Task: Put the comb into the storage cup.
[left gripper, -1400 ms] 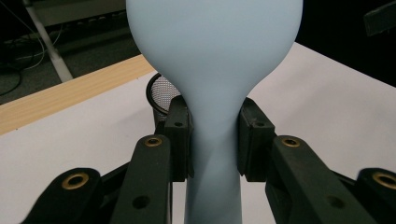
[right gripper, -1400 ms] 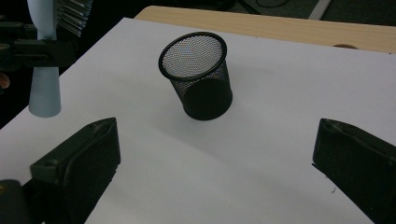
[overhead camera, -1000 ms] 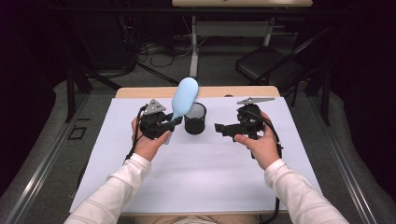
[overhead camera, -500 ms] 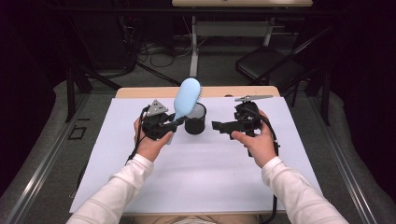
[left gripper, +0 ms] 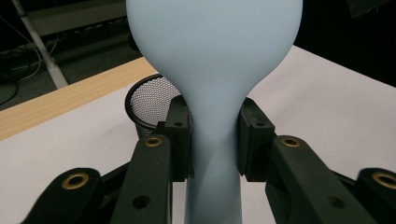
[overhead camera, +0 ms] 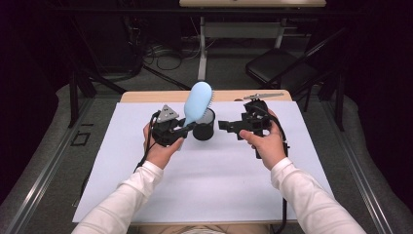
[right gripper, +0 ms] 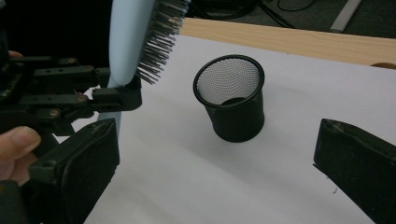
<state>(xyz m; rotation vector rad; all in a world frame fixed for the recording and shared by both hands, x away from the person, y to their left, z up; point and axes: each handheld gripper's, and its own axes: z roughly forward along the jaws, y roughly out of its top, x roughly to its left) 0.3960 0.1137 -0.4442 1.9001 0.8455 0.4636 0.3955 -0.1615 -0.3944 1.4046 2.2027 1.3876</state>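
The light blue hairbrush (overhead camera: 198,101) is held off the table, its paddle head tilted up and over the near-left rim of the black mesh cup (overhead camera: 203,125), which stands upright on the white sheet (overhead camera: 204,185). In the left gripper view the brush's narrow neck (left gripper: 212,135) sits squeezed between the two black pads (left gripper: 177,135), both pressed flat against it, so the left gripper (overhead camera: 181,129) is clamped on the handle just below where the head widens; the smooth back of the head faces that camera, and the cup's mesh mouth (left gripper: 152,100) shows behind and to the left of the neck. The right gripper view shows the dark bristles (right gripper: 161,35) pointing toward the cup (right gripper: 233,100). The left hand (overhead camera: 160,146) grips its tool just left of the cup, forearm in a white sleeve running back toward the near edge of the sheet. The right gripper (overhead camera: 225,126) hangs just right of the cup, aimed at it, jaws spread wide with nothing between them and clear of the cup. The right hand (overhead camera: 265,144) holds it level above the sheet.
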